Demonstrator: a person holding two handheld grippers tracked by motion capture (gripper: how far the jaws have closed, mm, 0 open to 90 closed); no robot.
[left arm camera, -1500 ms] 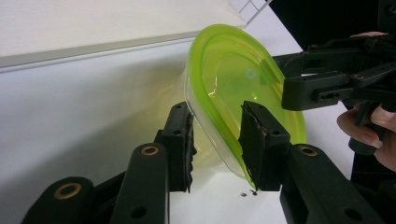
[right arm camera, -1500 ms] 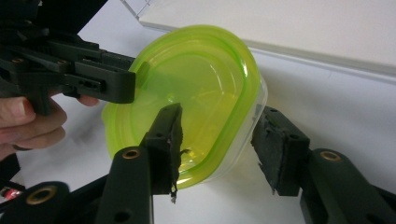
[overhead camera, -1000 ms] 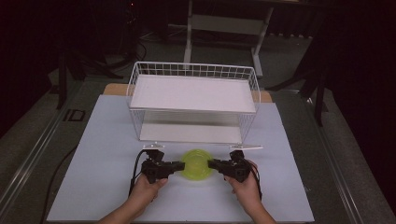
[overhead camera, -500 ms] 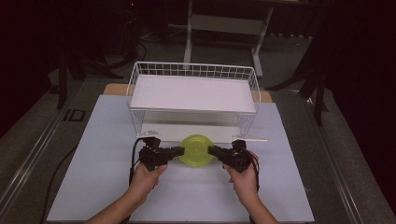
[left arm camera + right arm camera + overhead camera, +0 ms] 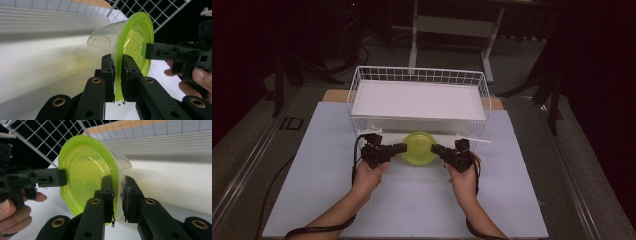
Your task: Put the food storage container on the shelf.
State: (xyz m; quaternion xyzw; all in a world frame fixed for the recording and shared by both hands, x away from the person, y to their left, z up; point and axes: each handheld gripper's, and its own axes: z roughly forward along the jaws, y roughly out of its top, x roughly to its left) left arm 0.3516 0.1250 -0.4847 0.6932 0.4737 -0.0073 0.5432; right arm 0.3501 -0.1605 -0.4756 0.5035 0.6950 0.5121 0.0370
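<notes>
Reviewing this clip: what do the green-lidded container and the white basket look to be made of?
Container: clear, slightly frosted plastic by the look; the table shows through its wall. Its lid: translucent lime-green plastic, glossy, with light passing through it. Basket: thin wire grid, probably white-coated metal. Both claws, left and right, grip the lid's rim.

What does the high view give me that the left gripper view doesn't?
High view: the whole white wire basket on the white table, its shelf above the container, and both forearms.

Left gripper view: the left gripper jaws shut on the green lid's rim, and the clear plastic tub body behind it.

Both: the round container with the yellow-green lid, the right gripper gripping its opposite edge.
</notes>
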